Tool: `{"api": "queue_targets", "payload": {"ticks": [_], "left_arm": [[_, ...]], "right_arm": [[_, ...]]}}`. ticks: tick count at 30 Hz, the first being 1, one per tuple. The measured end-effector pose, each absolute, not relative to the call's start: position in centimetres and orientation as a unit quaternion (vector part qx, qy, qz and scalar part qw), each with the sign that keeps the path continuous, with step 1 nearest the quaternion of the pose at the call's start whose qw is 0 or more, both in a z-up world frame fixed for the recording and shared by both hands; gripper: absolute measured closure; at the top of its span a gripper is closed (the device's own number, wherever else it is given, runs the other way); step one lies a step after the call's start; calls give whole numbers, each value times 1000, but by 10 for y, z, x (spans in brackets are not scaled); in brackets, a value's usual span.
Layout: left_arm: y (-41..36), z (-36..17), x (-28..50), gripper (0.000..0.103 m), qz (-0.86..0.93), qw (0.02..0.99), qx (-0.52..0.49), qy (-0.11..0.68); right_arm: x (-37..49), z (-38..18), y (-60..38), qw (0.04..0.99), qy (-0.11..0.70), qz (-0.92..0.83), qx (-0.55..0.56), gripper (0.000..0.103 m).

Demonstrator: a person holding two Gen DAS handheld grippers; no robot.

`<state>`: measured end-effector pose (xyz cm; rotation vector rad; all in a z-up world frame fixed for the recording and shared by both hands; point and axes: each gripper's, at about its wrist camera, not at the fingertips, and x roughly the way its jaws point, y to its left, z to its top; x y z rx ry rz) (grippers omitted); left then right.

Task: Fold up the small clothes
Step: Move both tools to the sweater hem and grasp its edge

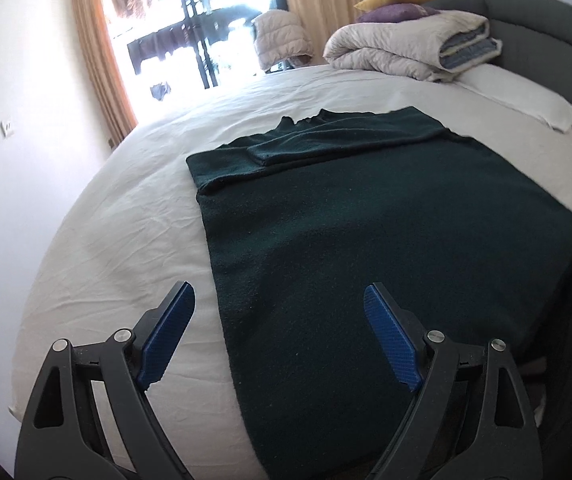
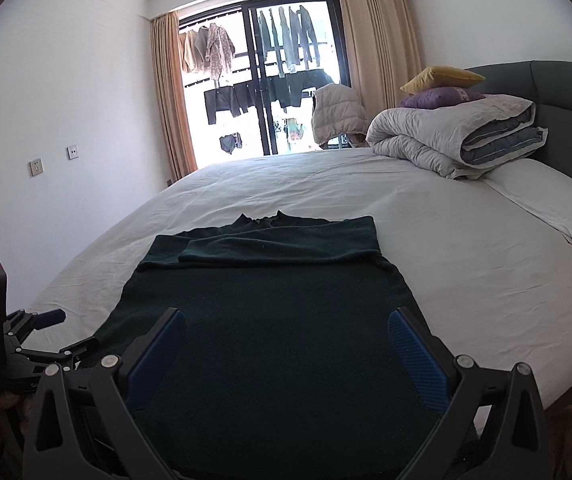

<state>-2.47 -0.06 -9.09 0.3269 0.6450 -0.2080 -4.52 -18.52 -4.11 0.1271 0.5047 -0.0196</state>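
Observation:
A dark green sweater (image 1: 366, 232) lies flat on the white bed (image 1: 126, 240), collar at the far end, both sleeves folded across the chest. It also shows in the right wrist view (image 2: 270, 320). My left gripper (image 1: 279, 300) is open and empty, hovering above the sweater's near left edge. My right gripper (image 2: 286, 324) is open and empty above the sweater's near hem. The left gripper's body (image 2: 26, 352) shows at the lower left of the right wrist view.
A rolled grey duvet (image 2: 454, 132) with a purple cushion (image 2: 438, 98) and a yellow cushion (image 2: 442, 78) sits at the bed's far right by the grey headboard (image 2: 566, 88). A white pillow (image 2: 558, 204) lies beside it. A window with hanging laundry (image 2: 270, 80) is behind the bed.

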Motion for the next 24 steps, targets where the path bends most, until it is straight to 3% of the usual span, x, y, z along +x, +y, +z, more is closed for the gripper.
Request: {"api": "queue_targets", "payload": {"ticks": [13,24], "left_arm": [[-16,-175,-122,15,-179,818,514,186],[-10,-238,-140,15,-174,737,645,104]], "right_arm": [[-62,-68,-180,956,292,11,26,0],[-59,-74,-171,952,305,25,26,0]]}}
